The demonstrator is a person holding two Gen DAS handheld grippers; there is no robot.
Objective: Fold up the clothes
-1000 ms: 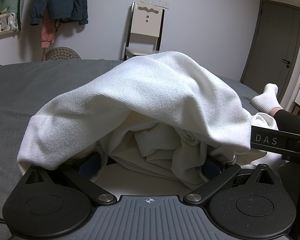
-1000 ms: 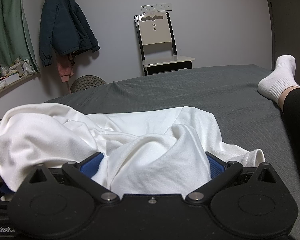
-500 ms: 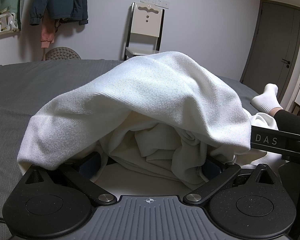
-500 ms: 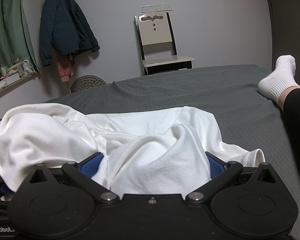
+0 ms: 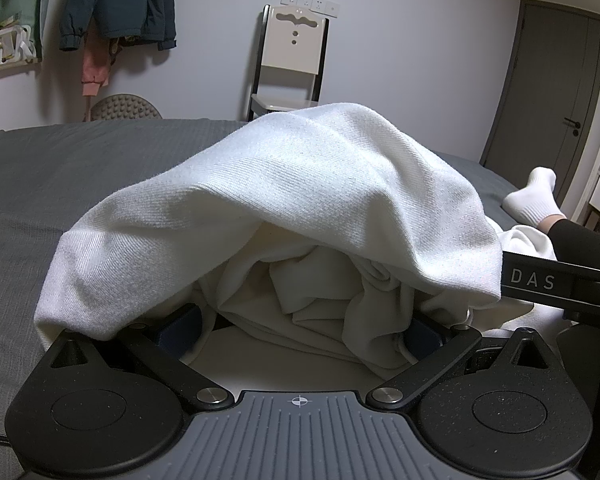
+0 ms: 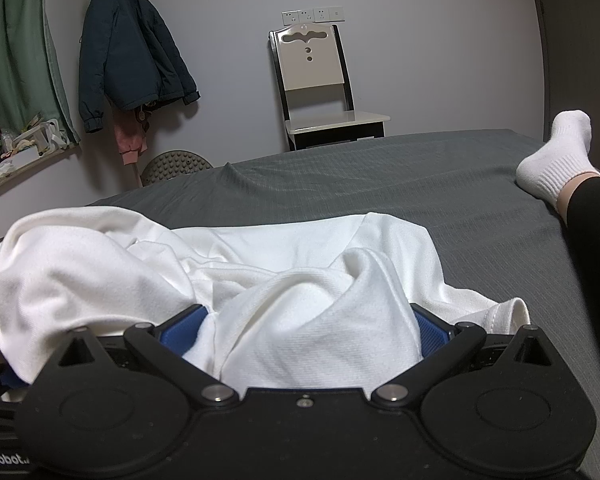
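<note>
A white garment (image 5: pixel 292 200) lies bunched on the grey bed (image 5: pixel 80 168). In the left wrist view it humps over my left gripper (image 5: pixel 300 324) and covers both fingertips; the blue pads (image 5: pixel 180 326) stand far apart, so this gripper is open with loose folds between them. In the right wrist view the same white garment (image 6: pixel 300 320) is heaped between the spread blue pads (image 6: pixel 432 332) of my right gripper (image 6: pixel 308 324), which is also open. The right gripper's black body marked DAS (image 5: pixel 548 282) sits close at the left view's right edge.
A person's leg in black with a white sock (image 6: pixel 556 164) rests on the bed at the right. A chair (image 6: pixel 320 92) stands by the far wall, a dark jacket (image 6: pixel 128 64) hangs at the left, and a door (image 5: pixel 556 88) is at the far right.
</note>
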